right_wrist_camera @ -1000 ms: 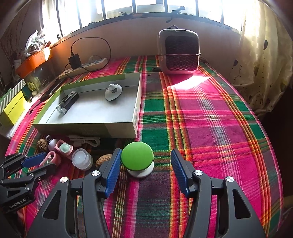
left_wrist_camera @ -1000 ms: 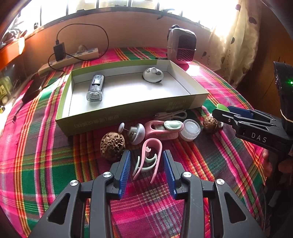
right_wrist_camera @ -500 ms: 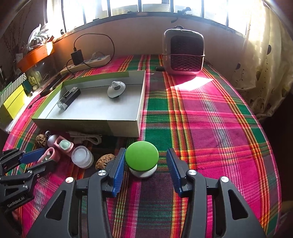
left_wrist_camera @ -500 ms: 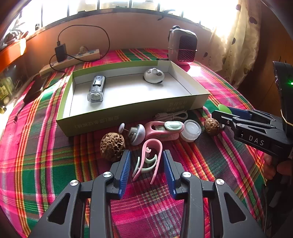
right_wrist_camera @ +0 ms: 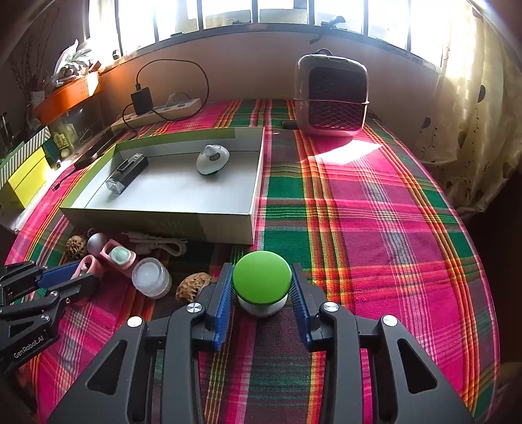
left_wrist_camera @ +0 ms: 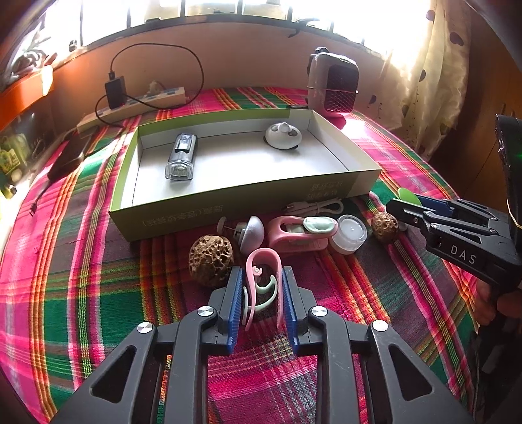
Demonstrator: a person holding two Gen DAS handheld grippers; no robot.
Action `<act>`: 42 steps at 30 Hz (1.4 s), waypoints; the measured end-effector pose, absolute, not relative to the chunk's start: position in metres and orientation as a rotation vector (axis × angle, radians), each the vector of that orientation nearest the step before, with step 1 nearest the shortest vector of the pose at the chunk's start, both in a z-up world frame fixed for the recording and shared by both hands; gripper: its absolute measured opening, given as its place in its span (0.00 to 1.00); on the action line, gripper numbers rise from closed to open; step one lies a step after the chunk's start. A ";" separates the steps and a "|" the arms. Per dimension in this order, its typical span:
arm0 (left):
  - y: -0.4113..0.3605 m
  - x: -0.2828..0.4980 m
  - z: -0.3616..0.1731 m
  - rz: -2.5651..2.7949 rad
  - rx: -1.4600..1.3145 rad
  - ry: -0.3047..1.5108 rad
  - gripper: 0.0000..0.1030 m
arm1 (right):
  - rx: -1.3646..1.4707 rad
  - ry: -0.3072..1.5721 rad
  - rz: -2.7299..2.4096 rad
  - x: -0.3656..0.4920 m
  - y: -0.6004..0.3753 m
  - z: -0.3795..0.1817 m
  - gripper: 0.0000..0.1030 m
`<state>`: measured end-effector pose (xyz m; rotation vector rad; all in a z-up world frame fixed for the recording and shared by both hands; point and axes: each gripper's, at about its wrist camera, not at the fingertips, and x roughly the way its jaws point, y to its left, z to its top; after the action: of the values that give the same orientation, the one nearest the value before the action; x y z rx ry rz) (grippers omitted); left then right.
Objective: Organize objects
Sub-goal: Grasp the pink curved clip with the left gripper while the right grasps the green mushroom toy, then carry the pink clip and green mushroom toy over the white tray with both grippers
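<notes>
Left wrist: pink clip [left_wrist_camera: 262, 287] lengthwise in left claw [left_wrist_camera: 262, 277].

A plaid tablecloth [right_wrist_camera: 375, 208] in pink, green and orange covers the work surface. At the far edge, below the window [right_wrist_camera: 287, 13], a small heater [right_wrist_camera: 331, 98] with a dark mesh front stands upright, and to its left a power strip [right_wrist_camera: 160, 112] lies along the wall with a black charger [right_wrist_camera: 142, 101] plugged in and its cable looping above. A patterned curtain [right_wrist_camera: 469, 107] hangs at the right, while an orange tray [right_wrist_camera: 67, 96] and a yellow box [right_wrist_camera: 23, 177] sit at the left.
</notes>
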<state>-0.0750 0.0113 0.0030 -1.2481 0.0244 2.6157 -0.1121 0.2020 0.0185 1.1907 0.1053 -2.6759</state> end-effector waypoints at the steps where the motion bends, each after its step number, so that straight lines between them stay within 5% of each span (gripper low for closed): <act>1: 0.011 -0.075 0.003 2.615 -1.248 0.021 0.20 | 1.190 0.107 -2.676 -0.112 0.202 0.019 0.34; 42: 0.004 -0.075 0.037 2.622 -1.171 -0.014 0.20 | 1.096 0.099 -2.699 -0.108 0.204 0.052 0.34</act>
<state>-0.0745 0.0038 0.0365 -1.1706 -0.0142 2.6219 -0.1084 0.2042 0.0519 1.0960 0.0994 -2.6990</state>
